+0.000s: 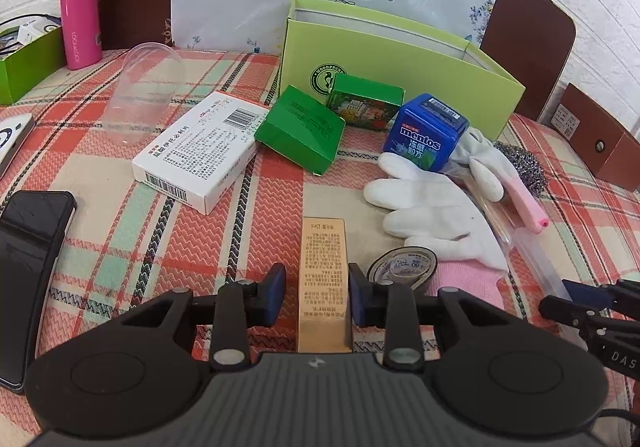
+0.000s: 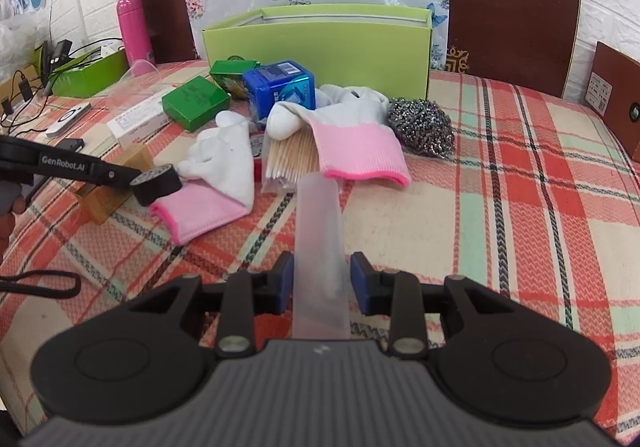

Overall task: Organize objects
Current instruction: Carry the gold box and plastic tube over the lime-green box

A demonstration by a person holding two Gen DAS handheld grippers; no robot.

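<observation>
Blue-padded fingers (image 1: 276, 293) of the left gripper (image 1: 317, 297) sit either side of a slim gold carton (image 1: 322, 287) lying on the plaid tablecloth (image 1: 192, 247); a sliver of cloth shows between the left pad and the carton, so whether they are clamped on it cannot be told. Over at the right gripper (image 2: 322, 281), the pads flank a frosted translucent tube (image 2: 319, 239) that runs straight out toward 12 o'clock, with thin gaps on both sides, so that grip cannot be told either.

From the left wrist view, a tape roll (image 1: 402, 265) lies just at 3 o'clock of the carton, touching a pink-cuffed white glove (image 1: 428, 211). A blue mentos tub (image 1: 426, 131) rests at 1 o'clock, against the glove's fingers. Two small green boxes (image 1: 300, 133) and a white medicine box (image 1: 200, 151) spread toward 11 o'clock, with a clear plastic cup (image 1: 140, 91) on its side beyond them. An open lime-green box (image 1: 400, 59) stands at 12 o'clock.

From the right wrist view, a bundle of toothpicks (image 2: 290, 161) lies just past the tube's tip, a second glove (image 2: 356, 139) overlapping it, and a steel scourer (image 2: 422, 125) sits at 1 o'clock
</observation>
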